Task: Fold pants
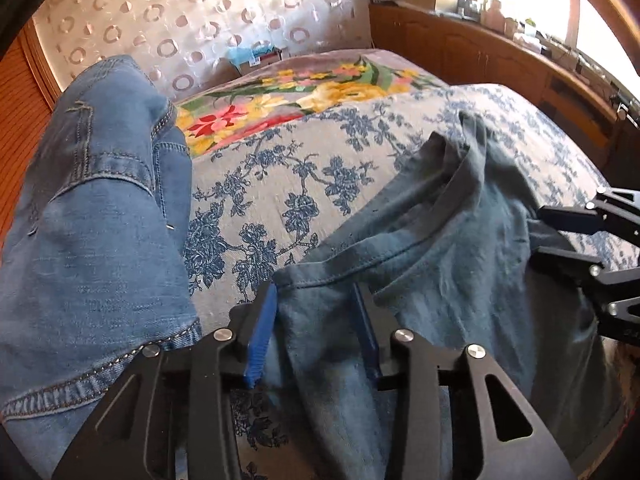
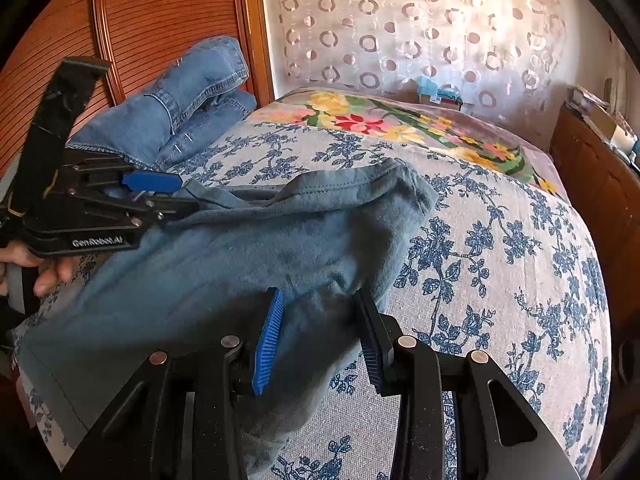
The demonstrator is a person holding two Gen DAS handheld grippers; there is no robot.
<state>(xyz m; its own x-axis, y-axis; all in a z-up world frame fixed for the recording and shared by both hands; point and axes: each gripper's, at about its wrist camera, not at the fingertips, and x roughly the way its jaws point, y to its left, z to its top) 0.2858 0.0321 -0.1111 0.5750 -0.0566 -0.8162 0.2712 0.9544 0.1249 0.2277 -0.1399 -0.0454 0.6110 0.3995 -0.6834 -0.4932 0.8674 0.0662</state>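
A teal-blue pair of soft pants (image 1: 420,264) lies crumpled on the bed (image 1: 280,184); it also shows in the right wrist view (image 2: 256,256). My left gripper (image 1: 316,312) is open with its blue pads either side of the waistband edge; it also shows from the side in the right wrist view (image 2: 176,196). My right gripper (image 2: 320,320) is open astride the cloth's right edge; it also shows in the left wrist view (image 1: 548,232). Neither pinches the cloth.
A pile of blue denim jeans (image 1: 92,208) lies at the bed's left side by the wooden headboard (image 2: 160,20). A flowered blanket (image 2: 400,124) covers the far end. A wooden cabinet (image 1: 500,56) runs along the right. A patterned curtain (image 2: 420,28) hangs behind.
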